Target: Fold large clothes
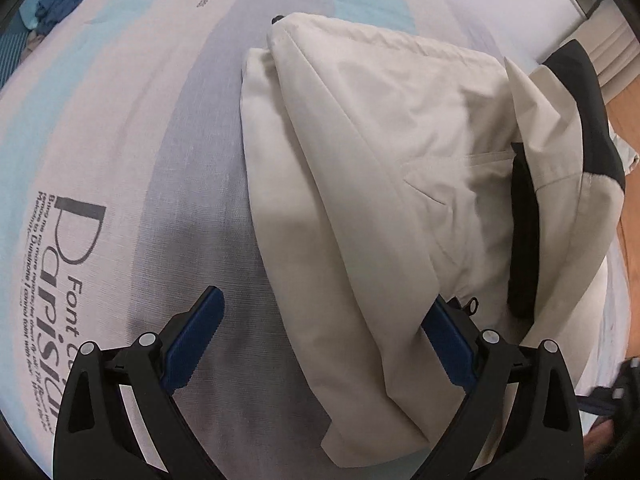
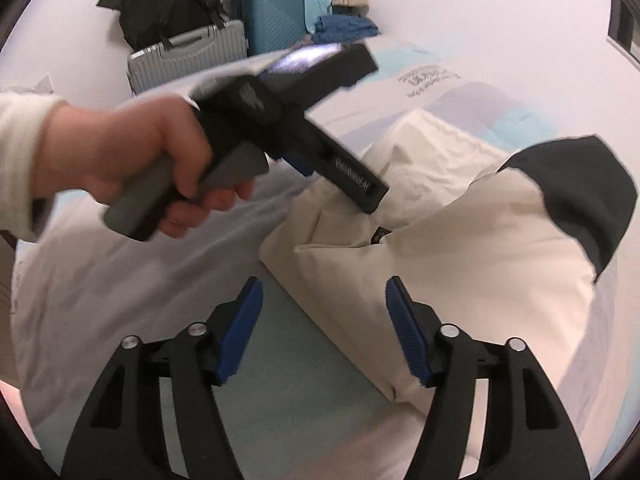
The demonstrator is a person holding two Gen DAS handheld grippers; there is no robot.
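Both my grippers, left and right, hang with jaws apart, gripping nothing, over the folded cream jacket on the bed.

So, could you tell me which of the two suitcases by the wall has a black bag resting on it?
The silver-grey suitcase carries the black bag; the teal suitcase beside it holds other clutter.

left gripper: I see both blue pads spread wide, pointing steeply down | right gripper: pads apart, nothing pinched (tilted downward) | left hand: wrapped round its grey handle, pale sleeve at wrist
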